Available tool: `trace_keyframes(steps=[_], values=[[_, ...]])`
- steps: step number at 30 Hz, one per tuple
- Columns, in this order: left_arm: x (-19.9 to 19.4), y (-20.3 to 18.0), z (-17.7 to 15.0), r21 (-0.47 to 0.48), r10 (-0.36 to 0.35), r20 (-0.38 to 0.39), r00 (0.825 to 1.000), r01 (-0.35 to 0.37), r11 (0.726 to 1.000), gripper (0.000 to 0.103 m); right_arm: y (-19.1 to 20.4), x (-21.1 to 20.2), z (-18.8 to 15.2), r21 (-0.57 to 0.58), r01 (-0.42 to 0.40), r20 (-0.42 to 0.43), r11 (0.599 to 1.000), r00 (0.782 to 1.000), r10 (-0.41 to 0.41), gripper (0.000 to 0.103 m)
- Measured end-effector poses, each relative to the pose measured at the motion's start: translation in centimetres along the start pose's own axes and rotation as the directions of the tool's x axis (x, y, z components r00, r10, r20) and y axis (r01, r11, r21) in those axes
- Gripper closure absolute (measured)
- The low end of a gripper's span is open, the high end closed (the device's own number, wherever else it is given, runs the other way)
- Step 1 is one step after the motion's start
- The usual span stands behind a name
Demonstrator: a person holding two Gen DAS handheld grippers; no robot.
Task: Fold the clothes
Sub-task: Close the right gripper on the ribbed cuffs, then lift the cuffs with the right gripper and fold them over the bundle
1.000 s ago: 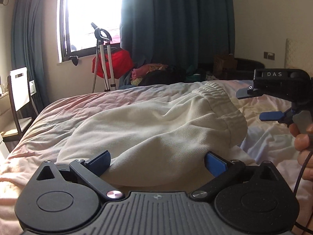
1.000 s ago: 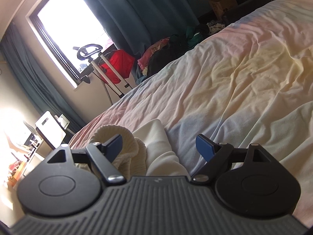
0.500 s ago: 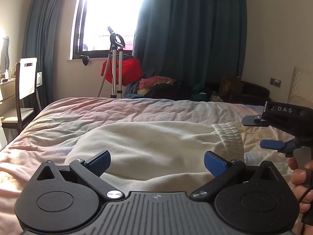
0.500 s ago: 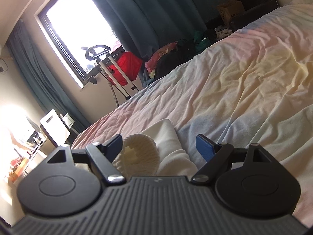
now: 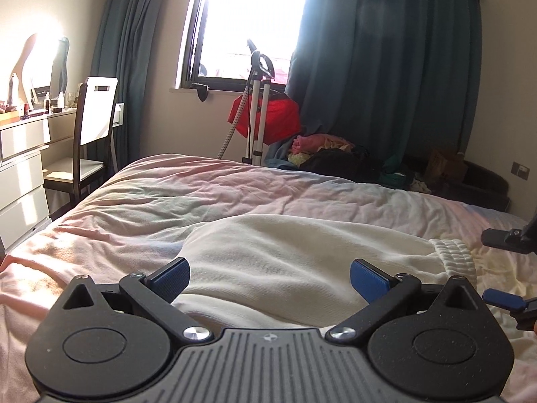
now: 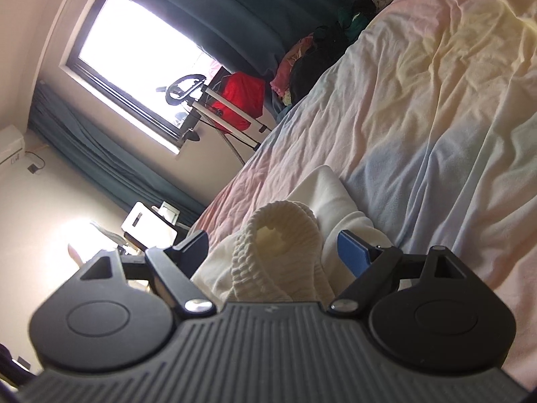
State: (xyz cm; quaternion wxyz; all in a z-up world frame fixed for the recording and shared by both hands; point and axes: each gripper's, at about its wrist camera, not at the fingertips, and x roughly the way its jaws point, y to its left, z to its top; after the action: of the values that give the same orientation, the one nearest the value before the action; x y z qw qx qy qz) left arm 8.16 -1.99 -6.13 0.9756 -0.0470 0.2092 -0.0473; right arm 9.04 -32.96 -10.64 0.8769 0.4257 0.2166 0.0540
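A cream sweat garment (image 5: 285, 252) lies flattened on the pastel bedspread (image 5: 201, 188), its ribbed elastic band (image 5: 453, 258) at the right end. My left gripper (image 5: 270, 277) is open just above the garment's near edge, with nothing pinched. My right gripper (image 5: 501, 268) shows at the right edge beside the band, its fingers apart. In the right wrist view the right gripper (image 6: 272, 250) is open and tilted. The ribbed band (image 6: 241, 262) bulges up between its fingers with the pads clear of it, and the rest of the garment (image 6: 322, 194) lies beyond.
Past the bed's far left corner stand a white-backed chair (image 5: 97, 114) and a white dresser (image 5: 20, 154). By the window are a steamer stand (image 5: 258, 100), a red bag (image 5: 268, 117) and a heap of clothes (image 5: 322, 147). Bare bedspread (image 6: 436, 100) stretches to the right.
The garment, bulging high a second ago, has settled flat on the bed. The left gripper has drawn back and up. The right gripper has rolled sideways, and the ribbed band now sits between its fingers.
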Motion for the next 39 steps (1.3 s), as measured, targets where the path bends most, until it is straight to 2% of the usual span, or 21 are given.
trace_keyframes(steps=[4,7,10,12,13,15,16,18,22,23,25,30,34,35,36,37,39], values=[[0.2,0.5,0.2,-0.031,0.000,-0.016,1.000,-0.001,1.000,0.000,0.0,2.1,-1.1,-0.041,0.021,-0.116,0.999,0.993,-0.026,0.015],[0.2,0.6,0.2,-0.039,0.003,-0.019,1.000,-0.004,0.999,0.000,-0.1,4.5,-2.6,-0.068,0.027,-0.227,0.997,0.973,-0.042,0.015],[0.1,0.6,0.1,-0.042,0.009,-0.021,1.000,-0.010,0.999,0.000,0.7,6.1,-3.8,-0.154,0.040,-0.265,0.987,0.961,-0.080,0.014],[0.0,0.7,0.1,-0.045,0.013,-0.021,1.000,-0.014,0.999,0.000,1.6,6.4,-4.0,-0.220,0.044,-0.244,0.975,0.965,-0.099,0.018],[0.0,0.7,0.1,-0.045,0.015,-0.021,1.000,-0.016,0.999,0.000,2.0,6.4,-3.9,-0.247,0.048,-0.236,0.968,0.966,-0.108,0.036],[-0.1,0.7,0.2,-0.046,0.022,-0.018,1.000,-0.023,0.999,0.000,3.0,6.5,-3.6,-0.299,0.056,-0.218,0.953,0.968,-0.125,0.045],[-0.2,0.7,0.2,-0.048,0.025,-0.014,1.000,-0.026,0.999,0.000,3.6,6.3,-3.3,-0.326,0.057,-0.196,0.944,0.972,-0.126,0.053],[-0.4,0.7,0.2,-0.043,0.035,0.001,0.999,-0.035,0.998,0.000,5.3,5.2,-1.9,-0.378,0.048,-0.108,0.925,0.990,-0.095,0.060],[-1.0,0.1,0.2,0.009,0.067,0.043,0.997,-0.067,0.998,0.000,7.8,3.6,1.4,-0.434,0.026,0.025,0.901,1.000,-0.017,0.063],[-1.0,-0.3,0.1,0.030,0.067,0.043,0.997,-0.068,0.997,0.000,7.9,3.5,1.9,-0.450,0.035,0.047,0.892,0.999,-0.016,0.063],[-0.5,-0.8,-0.3,0.052,0.060,0.022,0.998,-0.061,0.997,0.000,7.0,3.9,2.5,-0.489,0.092,0.076,0.867,0.995,-0.063,0.063],[1.5,-1.7,-1.5,0.097,0.090,-0.060,0.994,-0.083,0.992,0.000,0.9,6.8,2.1,-0.360,0.187,-0.020,0.914,0.978,-0.208,0.059],[2.5,-1.3,-2.4,0.087,0.093,-0.134,0.987,-0.082,0.993,0.000,-0.7,5.9,1.4,-0.193,0.156,-0.095,0.969,0.980,-0.177,0.052],[2.7,-0.9,-2.4,0.067,0.085,-0.150,0.985,-0.076,0.995,0.000,-1.2,5.7,1.2,-0.150,0.149,-0.112,0.977,0.980,-0.167,0.047],[2.8,-0.6,-2.5,0.047,0.078,-0.165,0.983,-0.071,0.996,0.000,-1.6,5.5,1.1,-0.106,0.143,-0.129,0.984,0.979,-0.156,0.034],[2.8,-0.3,-2.5,0.033,0.077,-0.174,0.982,-0.072,0.997,0.000,-2.0,5.3,0.9,-0.062,0.137,-0.146,0.989,0.979,-0.145,0.027],[2.9,0.1,-2.6,0.011,0.074,-0.189,0.979,-0.073,0.997,0.000,-2.9,4.9,0.5,0.027,0.127,-0.177,0.992,0.977,-0.120,0.026]])
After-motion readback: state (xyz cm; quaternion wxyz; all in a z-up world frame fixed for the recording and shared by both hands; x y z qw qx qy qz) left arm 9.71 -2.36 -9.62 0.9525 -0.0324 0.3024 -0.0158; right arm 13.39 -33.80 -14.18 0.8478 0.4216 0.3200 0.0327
